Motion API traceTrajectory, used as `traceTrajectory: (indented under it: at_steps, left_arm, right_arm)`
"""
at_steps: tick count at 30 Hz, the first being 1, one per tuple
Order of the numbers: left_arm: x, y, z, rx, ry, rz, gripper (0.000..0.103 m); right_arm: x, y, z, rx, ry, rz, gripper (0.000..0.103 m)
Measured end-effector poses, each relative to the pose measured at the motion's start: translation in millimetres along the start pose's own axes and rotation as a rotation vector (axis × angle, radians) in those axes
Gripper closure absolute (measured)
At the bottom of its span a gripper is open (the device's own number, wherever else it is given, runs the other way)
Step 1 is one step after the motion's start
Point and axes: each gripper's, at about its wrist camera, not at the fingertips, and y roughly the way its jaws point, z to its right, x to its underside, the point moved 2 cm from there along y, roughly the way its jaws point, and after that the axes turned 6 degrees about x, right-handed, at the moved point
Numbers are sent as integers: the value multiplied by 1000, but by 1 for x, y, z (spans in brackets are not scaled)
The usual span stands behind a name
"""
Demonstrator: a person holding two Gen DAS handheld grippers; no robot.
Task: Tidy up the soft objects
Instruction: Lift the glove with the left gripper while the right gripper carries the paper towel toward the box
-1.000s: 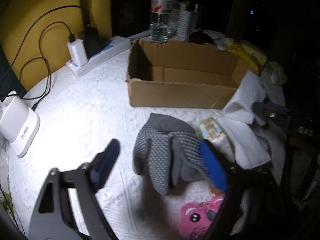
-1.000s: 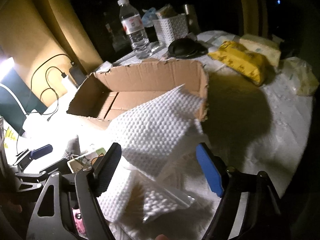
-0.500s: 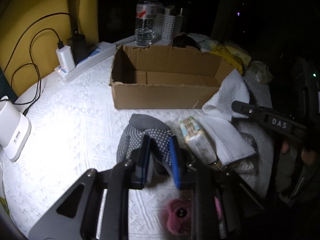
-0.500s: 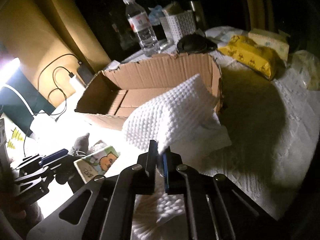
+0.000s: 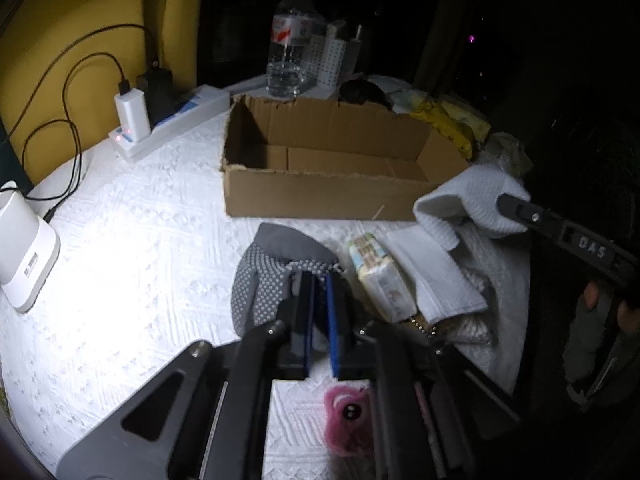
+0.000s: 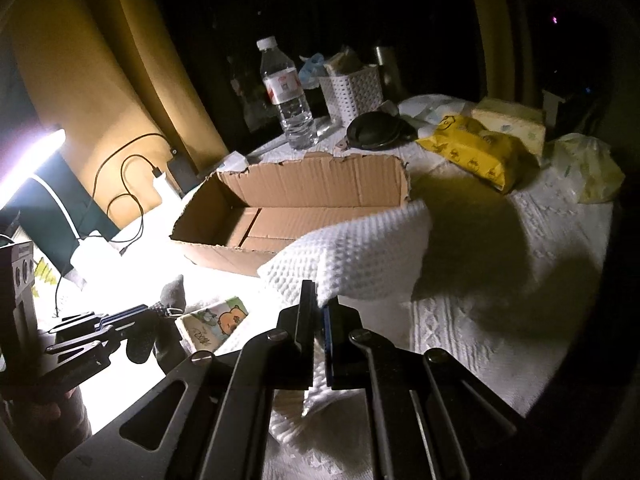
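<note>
Left hand-held gripper (image 5: 318,280) clamps the grey dotted glove (image 5: 272,272) on the white textured counter (image 5: 140,240), cuff toward the open cardboard box (image 5: 332,168). Right hand-held gripper (image 6: 318,304) pinches the white waffle-weave cloth (image 6: 360,256), draped toward the box's near corner.

Dim home room, white quilted bedspread (image 5: 132,248), yellow curtain (image 6: 120,80), power strip (image 5: 172,128), tissue packs (image 6: 476,152)
</note>
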Motion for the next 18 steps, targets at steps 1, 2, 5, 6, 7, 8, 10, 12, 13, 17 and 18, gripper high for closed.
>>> traceTrajectory:
  at_steps: [1, 2, 5, 6, 7, 8, 10, 12, 13, 17, 18]
  left_arm:
    - [0, 4, -1, -12, 1, -11, 94]
    - [0, 8, -3, -51, 2, -17, 84]
    - [-4, 9, -10, -102, -16, 8, 53]
    - [-5, 9, -12, -117, -19, 15, 39]
    - [-6, 11, -13, -128, -22, 22, 36]
    - [-6, 13, -15, -124, -20, 18, 36]
    - [-7, 20, -16, -106, -10, -1, 36]
    - [-6, 27, -17, -69, -10, -23, 35]
    - [-5, 31, -17, -41, -13, -32, 35]
    - [-2, 35, -17, 17, -23, -39, 49]
    - [-1, 34, -15, 26, -17, -43, 55]
  right_arm:
    - [0, -1, 1, 1, 3, 3, 99]
    - [0, -2, 2, 1, 3, 3, 99]
    - [1, -3, 2, 3, 4, 2, 99]
    - [1, -2, 3, 3, 6, 0, 99]
    - [1, -2, 4, 1, 8, -1, 99]
    - [2, -2, 4, 0, 9, -2, 99]
    - [2, -1, 4, -3, 10, -6, 99]
    - [3, 0, 5, -6, 10, -10, 99]
    - [3, 0, 5, -6, 10, -13, 99]
    - [4, -1, 5, -5, 11, -12, 99]
    - [4, -1, 6, -4, 12, -11, 99]
